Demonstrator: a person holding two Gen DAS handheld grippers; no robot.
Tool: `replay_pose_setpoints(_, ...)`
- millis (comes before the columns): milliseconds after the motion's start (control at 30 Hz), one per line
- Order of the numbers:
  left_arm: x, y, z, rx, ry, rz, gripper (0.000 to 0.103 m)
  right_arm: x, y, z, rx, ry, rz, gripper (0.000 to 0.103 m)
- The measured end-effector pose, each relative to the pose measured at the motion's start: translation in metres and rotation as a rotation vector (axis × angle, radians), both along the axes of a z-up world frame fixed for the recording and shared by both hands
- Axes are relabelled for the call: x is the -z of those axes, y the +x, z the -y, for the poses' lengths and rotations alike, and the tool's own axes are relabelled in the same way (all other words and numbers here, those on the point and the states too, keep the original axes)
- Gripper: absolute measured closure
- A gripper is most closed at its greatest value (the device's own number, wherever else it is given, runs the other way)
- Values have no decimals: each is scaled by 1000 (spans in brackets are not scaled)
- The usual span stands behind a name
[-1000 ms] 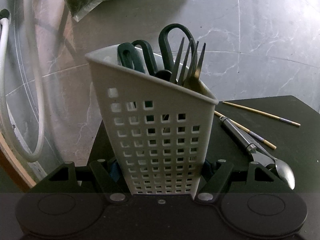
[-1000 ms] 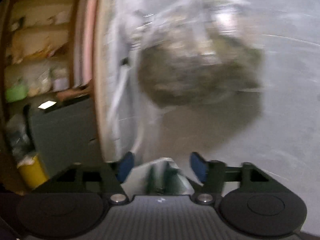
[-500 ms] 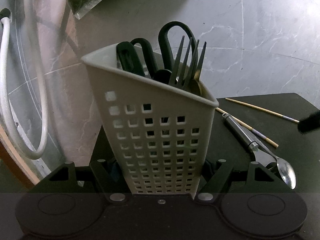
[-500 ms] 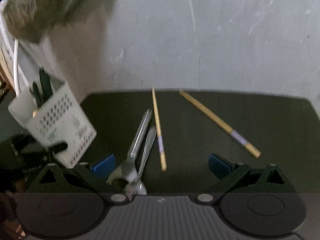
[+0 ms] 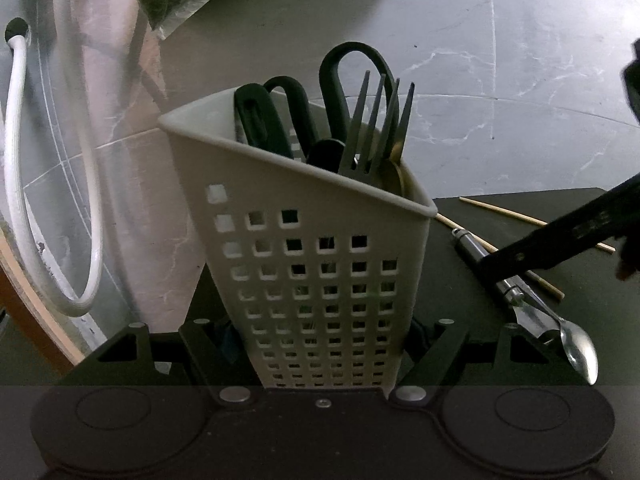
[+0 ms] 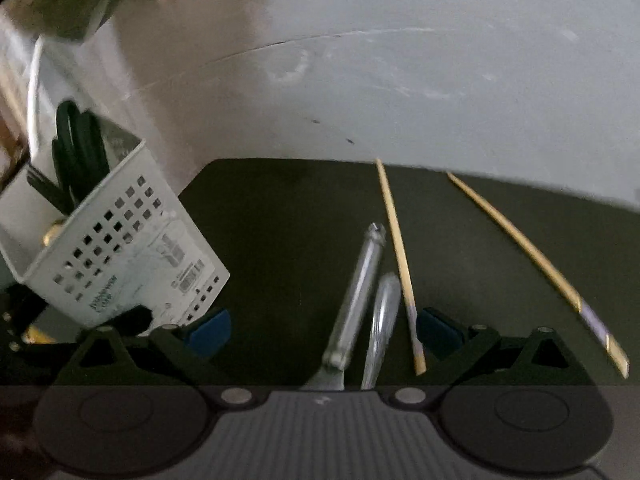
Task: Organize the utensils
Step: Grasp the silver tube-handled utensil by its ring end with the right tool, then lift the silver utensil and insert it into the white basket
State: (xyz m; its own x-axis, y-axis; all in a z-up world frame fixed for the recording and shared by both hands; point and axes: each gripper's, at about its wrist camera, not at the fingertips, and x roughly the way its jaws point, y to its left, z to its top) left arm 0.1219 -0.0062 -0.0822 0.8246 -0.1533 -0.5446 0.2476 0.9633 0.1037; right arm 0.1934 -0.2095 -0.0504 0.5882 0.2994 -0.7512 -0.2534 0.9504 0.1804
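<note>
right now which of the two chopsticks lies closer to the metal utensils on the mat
The left chopstick, running alongside the two metal utensils with its banded end between the right gripper's jaws. The other chopstick lies apart, out toward the mat's right side.

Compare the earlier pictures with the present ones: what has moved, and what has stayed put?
The right gripper swung down from the room onto the mat, jaws closing around the metal utensils. The left gripper still holds the white caddy; the chopsticks lie unmoved.

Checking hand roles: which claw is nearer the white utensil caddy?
Left. The left claw clasps the caddy at its base; the right claw, jaws closing, hangs over the loose utensils beside it.
</note>
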Motion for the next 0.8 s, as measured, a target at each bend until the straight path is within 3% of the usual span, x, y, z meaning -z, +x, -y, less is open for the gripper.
replay_pose_setpoints(167, 1, 0, -1, -5, -10, 4, 25, 7, 29, -3, -82, -96, -21, 43)
replay_pose_setpoints(267, 1, 0, -1, -4, -11, 5, 25, 9, 44, -2, -96, -93, -56, 53)
replay_pose_setpoints(433, 1, 1, -3, -2, -13, 4, 25, 15, 63, 1, -40, -84, -130, 62)
replay_pose_setpoints(667, 2, 2, -4, 9, -9, 3, 25, 16, 65, -4, 62, -77, -122, 81)
replay_pose_setpoints(800, 2, 4, -5, 12, -12, 4, 25, 9, 51, -2, 101, -36, -87, 84)
